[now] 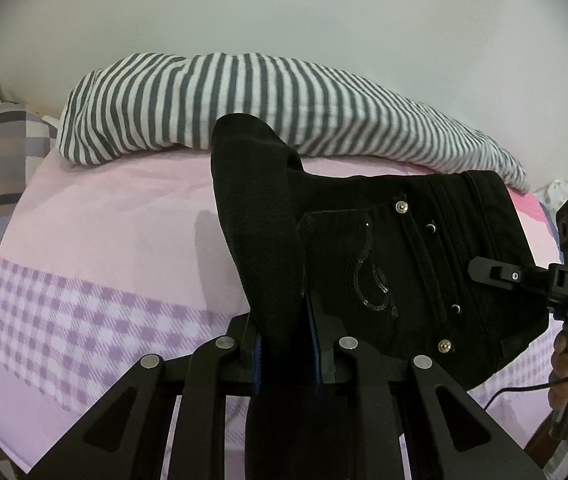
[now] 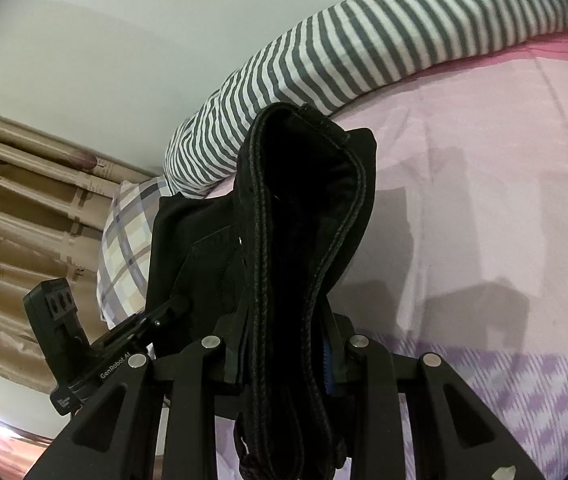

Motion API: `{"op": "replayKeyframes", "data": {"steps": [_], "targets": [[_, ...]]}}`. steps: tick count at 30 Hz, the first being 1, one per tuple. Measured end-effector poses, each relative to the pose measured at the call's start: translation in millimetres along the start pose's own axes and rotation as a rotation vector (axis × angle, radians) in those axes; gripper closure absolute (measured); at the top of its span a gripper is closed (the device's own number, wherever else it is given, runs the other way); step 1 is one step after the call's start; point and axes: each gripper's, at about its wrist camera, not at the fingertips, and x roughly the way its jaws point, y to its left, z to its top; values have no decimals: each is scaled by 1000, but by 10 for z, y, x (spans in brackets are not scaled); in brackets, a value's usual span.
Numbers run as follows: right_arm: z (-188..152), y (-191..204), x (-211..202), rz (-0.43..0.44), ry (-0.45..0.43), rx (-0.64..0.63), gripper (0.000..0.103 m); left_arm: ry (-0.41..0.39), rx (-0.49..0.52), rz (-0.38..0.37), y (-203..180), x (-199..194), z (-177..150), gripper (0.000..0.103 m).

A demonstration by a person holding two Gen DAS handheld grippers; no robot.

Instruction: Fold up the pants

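The black pants (image 1: 396,264) hang in the air above the pink bed sheet (image 1: 103,208), with studs and a sequin pattern on the back pocket facing the left wrist view. My left gripper (image 1: 284,344) is shut on a thick fold of the pants' edge. My right gripper (image 2: 288,344) is shut on the stitched waistband of the pants (image 2: 304,216). In the left wrist view the right gripper (image 1: 480,272) grips the pants' right edge. In the right wrist view the left gripper (image 2: 175,304) grips the far side.
A grey-and-white striped quilt (image 1: 243,104) lies along the wall at the back of the bed. A plaid pillow (image 2: 127,240) sits by the beige curtain (image 2: 23,208). The sheet has a purple checked band (image 1: 83,312) near the front edge.
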Motion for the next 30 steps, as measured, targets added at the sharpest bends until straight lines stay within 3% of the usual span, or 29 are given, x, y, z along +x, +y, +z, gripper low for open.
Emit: {"op": "replayKeyframes", "data": {"steps": [11,23,27,28,30], "targets": [[136,-30,327,-3,30,38,77,32,-15,11,297,318,204,85],[96,-170,432,-37,41,76,77,69,-3,0,315,528,112,84],[88,-176,492,-93,47,31,73,79,-5,12,361,639,85,78],[81,-189,494,-107,47,27,70,78,-4,26,375,663,75,71],[69,-207,505,-128,45,30,63,73,-4,34,378,687,69,68]]}}
